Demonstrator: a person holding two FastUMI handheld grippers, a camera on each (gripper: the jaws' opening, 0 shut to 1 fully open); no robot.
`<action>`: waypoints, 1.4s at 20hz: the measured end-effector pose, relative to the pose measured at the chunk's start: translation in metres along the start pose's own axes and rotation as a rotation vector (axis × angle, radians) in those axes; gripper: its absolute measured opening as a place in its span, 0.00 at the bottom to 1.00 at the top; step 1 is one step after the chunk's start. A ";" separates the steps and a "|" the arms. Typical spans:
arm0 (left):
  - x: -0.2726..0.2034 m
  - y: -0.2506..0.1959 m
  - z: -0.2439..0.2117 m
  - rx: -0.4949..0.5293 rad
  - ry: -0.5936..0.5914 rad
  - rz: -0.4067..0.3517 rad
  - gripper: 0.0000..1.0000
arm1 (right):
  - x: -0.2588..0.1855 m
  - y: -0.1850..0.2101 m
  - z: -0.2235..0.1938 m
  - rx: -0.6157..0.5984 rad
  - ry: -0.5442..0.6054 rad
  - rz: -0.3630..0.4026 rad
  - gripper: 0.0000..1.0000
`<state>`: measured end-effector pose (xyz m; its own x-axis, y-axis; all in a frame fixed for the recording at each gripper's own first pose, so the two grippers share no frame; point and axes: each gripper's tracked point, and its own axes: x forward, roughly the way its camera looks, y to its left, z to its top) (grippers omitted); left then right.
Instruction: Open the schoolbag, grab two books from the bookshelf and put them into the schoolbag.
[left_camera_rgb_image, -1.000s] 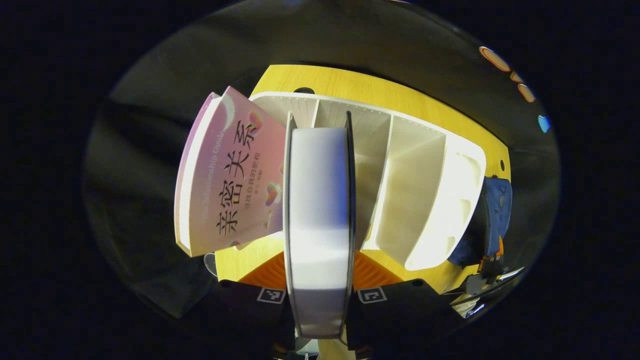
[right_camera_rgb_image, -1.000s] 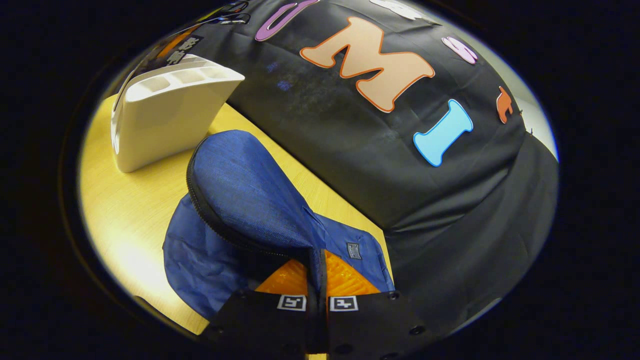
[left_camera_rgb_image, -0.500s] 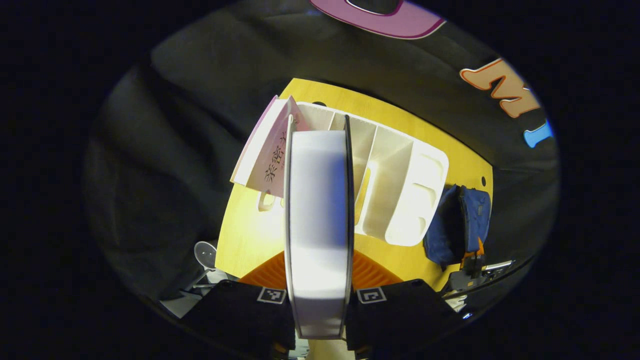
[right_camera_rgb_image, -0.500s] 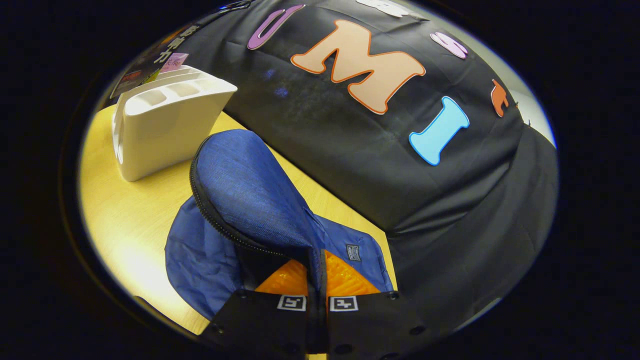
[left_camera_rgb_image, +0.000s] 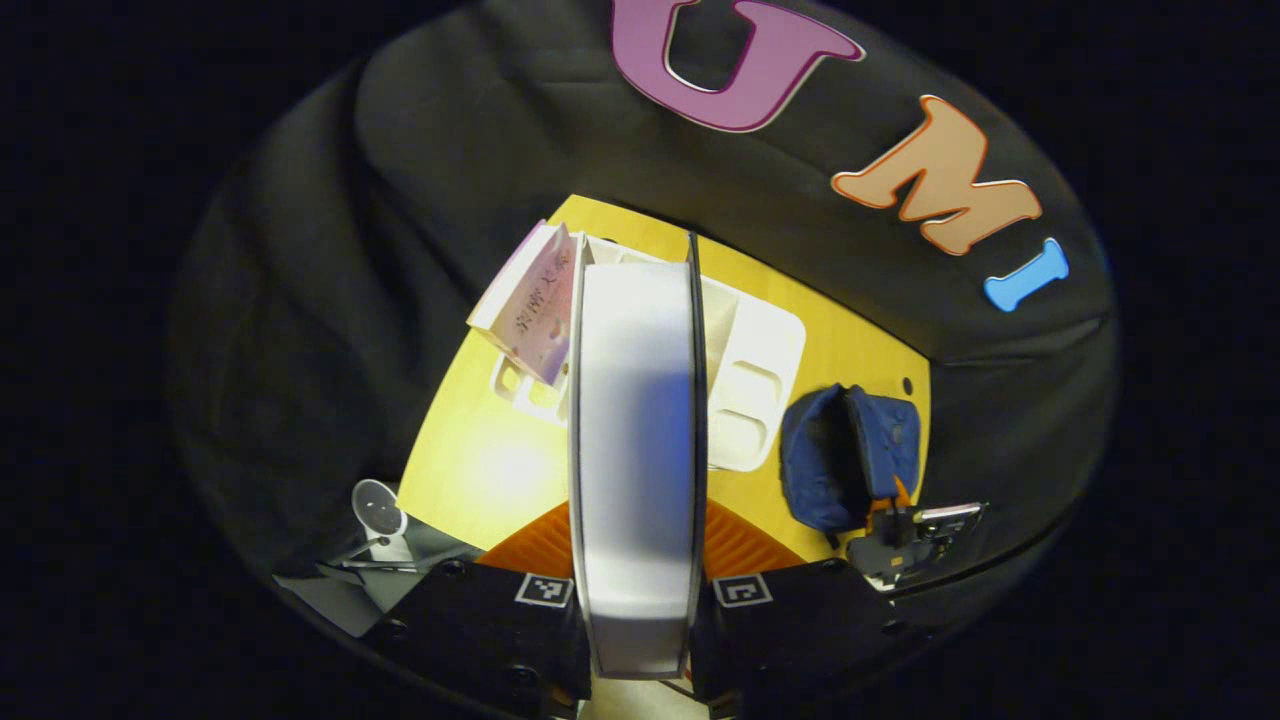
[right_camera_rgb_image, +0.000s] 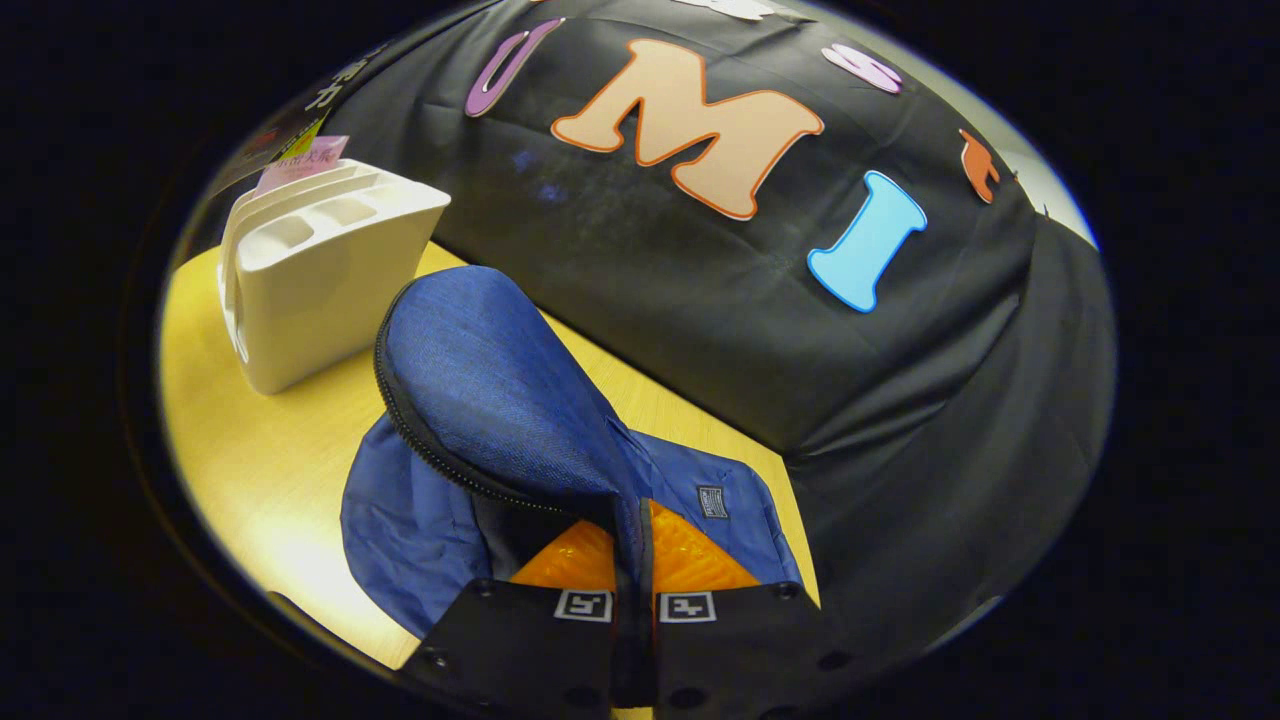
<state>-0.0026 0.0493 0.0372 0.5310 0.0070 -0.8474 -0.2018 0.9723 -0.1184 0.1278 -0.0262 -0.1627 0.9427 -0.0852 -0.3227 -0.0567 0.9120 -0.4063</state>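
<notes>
My left gripper (left_camera_rgb_image: 638, 540) is shut on a thick book (left_camera_rgb_image: 637, 430), which I see from its white page edge, held high above the white bookshelf (left_camera_rgb_image: 760, 380). A pink book (left_camera_rgb_image: 535, 300) leans in the shelf's left end. To the right of the shelf lies the blue schoolbag (left_camera_rgb_image: 845, 455), with the other gripper (left_camera_rgb_image: 905, 525) at its near side. In the right gripper view, my right gripper (right_camera_rgb_image: 637, 530) is shut on the schoolbag's flap (right_camera_rgb_image: 490, 400) and holds it raised, so the zipped mouth gapes. The bookshelf (right_camera_rgb_image: 320, 280) stands just beyond it, the pink book (right_camera_rgb_image: 300, 160) behind.
The yellow table (left_camera_rgb_image: 480, 470) carries the shelf and the bag; its bare top (right_camera_rgb_image: 260, 470) lies between them and the near edge. A small white round stand (left_camera_rgb_image: 375, 505) sits past the table's left corner. Black cloth walls close in behind.
My left gripper has risen and drawn back with the thick book, so the shelf and pink book look smaller and farther. The right gripper still holds the flap, barely shifted.
</notes>
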 end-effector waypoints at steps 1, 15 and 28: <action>-0.002 -0.013 -0.003 0.000 -0.019 -0.037 0.36 | 0.000 -0.002 0.000 0.017 0.000 0.003 0.00; 0.102 -0.163 -0.048 -0.098 -0.116 -0.446 0.36 | -0.006 -0.014 0.008 0.095 -0.032 0.033 0.04; 0.244 -0.283 -0.085 -0.163 -0.109 -0.739 0.35 | -0.015 -0.019 0.014 0.139 -0.083 0.080 0.03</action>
<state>0.1137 -0.2438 -0.1803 0.6513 -0.6010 -0.4632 0.1231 0.6860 -0.7171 0.1194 -0.0367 -0.1384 0.9612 0.0177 -0.2753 -0.0918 0.9616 -0.2587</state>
